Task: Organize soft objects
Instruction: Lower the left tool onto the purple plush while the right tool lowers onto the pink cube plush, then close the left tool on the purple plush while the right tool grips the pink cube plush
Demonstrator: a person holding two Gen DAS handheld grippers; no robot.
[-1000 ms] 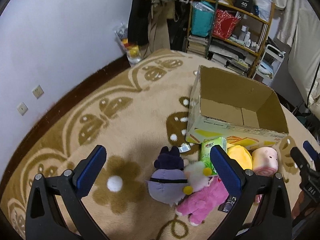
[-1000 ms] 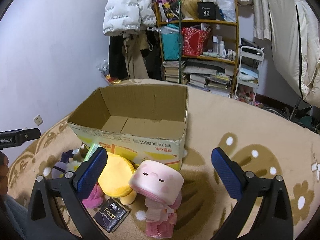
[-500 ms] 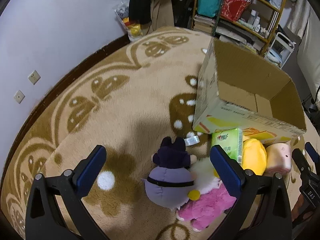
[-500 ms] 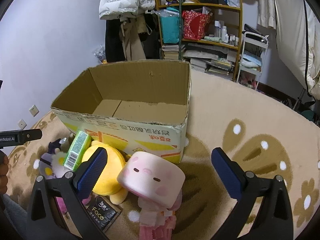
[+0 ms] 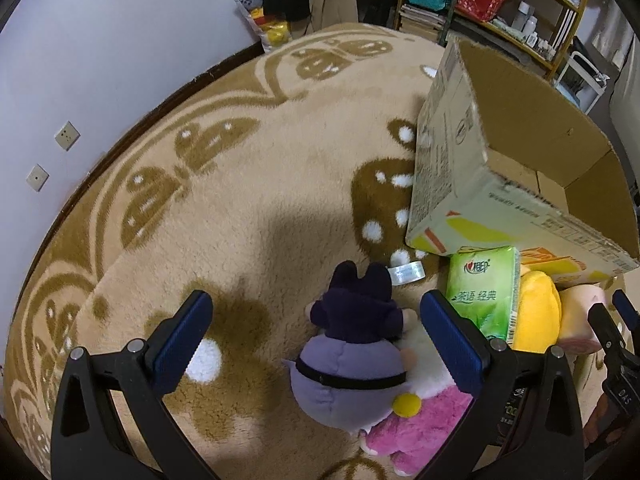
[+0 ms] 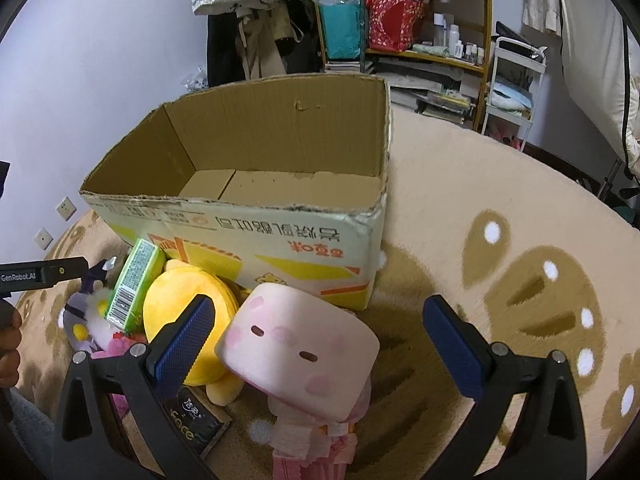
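In the left wrist view my left gripper point(image 5: 316, 336) is open above a purple plush doll point(image 5: 352, 344) lying on the rug, with a pink plush point(image 5: 416, 428) beside it. A green tissue pack point(image 5: 480, 292) leans on a yellow plush point(image 5: 536, 316). In the right wrist view my right gripper point(image 6: 316, 336) is open, its jaws either side of a pink square-headed plush point(image 6: 304, 356). The yellow plush point(image 6: 180, 300) and green tissue pack point(image 6: 132, 284) lie to its left. An open cardboard box point(image 6: 248, 236) stands empty behind them.
A black tissue packet point(image 6: 196, 424) lies on the rug by the right gripper's left finger. A tape roll point(image 5: 406, 271) lies near the box corner. The patterned tan rug point(image 5: 200, 184) stretches left. Shelves point(image 6: 400, 12) and hanging coats stand at the back wall.
Both grippers have moved down and closer to the toys. The left one now hangs over the purple doll, the right one over the pink plush. Both stay open.
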